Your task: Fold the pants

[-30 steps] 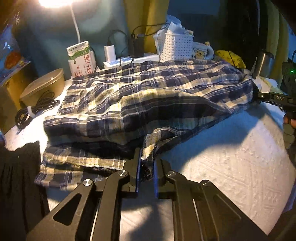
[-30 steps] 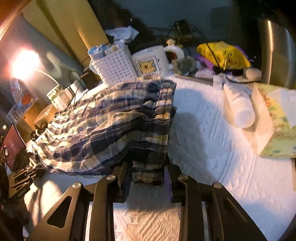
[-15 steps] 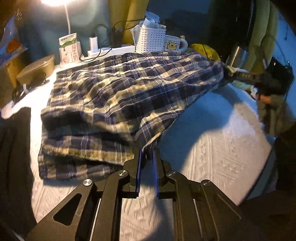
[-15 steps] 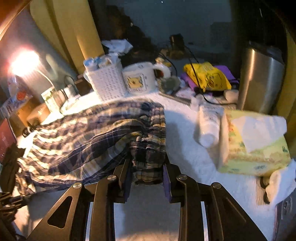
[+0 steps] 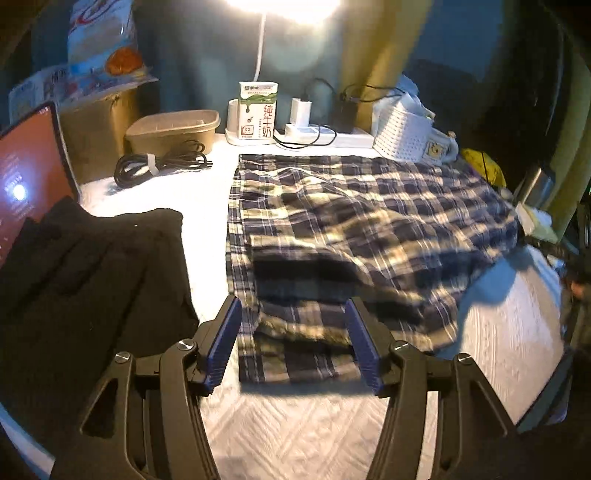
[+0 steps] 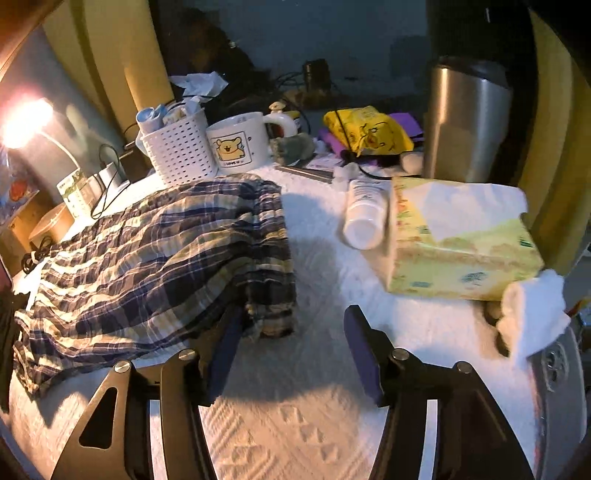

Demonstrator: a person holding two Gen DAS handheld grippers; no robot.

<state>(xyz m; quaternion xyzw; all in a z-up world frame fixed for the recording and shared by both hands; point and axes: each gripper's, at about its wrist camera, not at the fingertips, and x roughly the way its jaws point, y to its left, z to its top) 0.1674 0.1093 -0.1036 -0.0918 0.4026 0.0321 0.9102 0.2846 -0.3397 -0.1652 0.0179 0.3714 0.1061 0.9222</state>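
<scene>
Plaid pants (image 5: 362, 229), navy and cream check, are laid folded over in rumpled layers on the white textured surface (image 5: 303, 432); gathered waistband end (image 6: 273, 258) is seen bunched.

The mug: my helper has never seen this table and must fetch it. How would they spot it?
Find the plaid pants on the white tablecloth; behind their far end stands a white perforated basket. The mug is right beside it, the only white cup with a yellow bear printed on its side.

A lived-in home desk: a lamp (image 5: 280, 3) is glowing over a mug (image 6: 240, 146), milk carton (image 5: 258, 110), chargers (image 5: 301, 109) and tissues (image 6: 461, 240).
</scene>
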